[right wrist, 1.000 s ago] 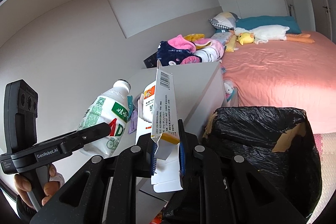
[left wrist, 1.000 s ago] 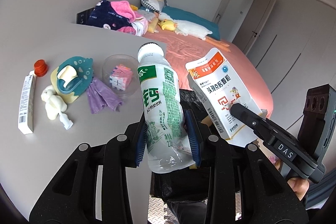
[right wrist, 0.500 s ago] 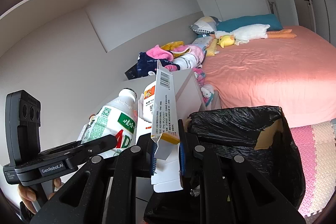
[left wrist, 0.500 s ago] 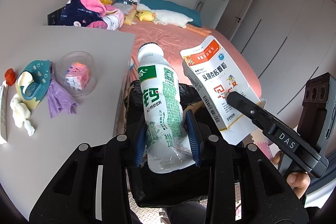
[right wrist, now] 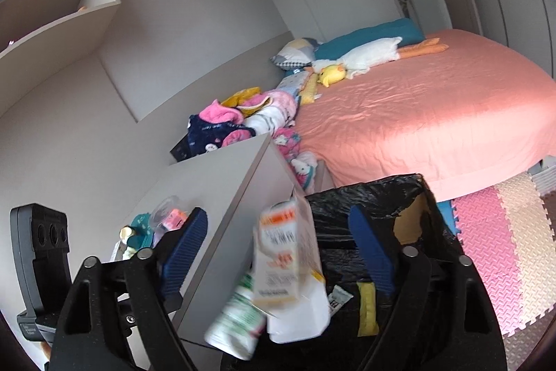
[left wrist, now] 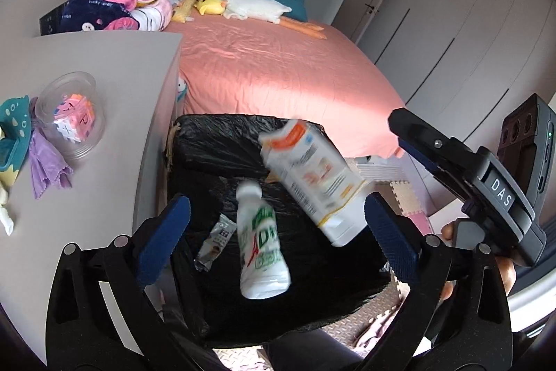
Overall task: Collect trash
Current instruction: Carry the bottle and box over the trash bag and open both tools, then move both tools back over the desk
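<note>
Both sets of fingers are opening, and nothing is pressed between either pair. The bottle (left wrist: 262,242) hangs loose between the left fingers (left wrist: 274,232), blurred, above the bin (left wrist: 215,141) with its black liner. The carton (left wrist: 314,179) is tumbling just beyond the right fingers (right wrist: 278,252), also over the opening.

The carton is the risk: it sits near the far rim, tilted, and could clip the edge and tip out onto the floor mat (right wrist: 493,252). The bottle looks better centred, over a wrapper (left wrist: 213,240) already inside, though it could bounce off the carton if they collide. Trash left on the tabletop (left wrist: 104,58) remains to be gathered.
</note>
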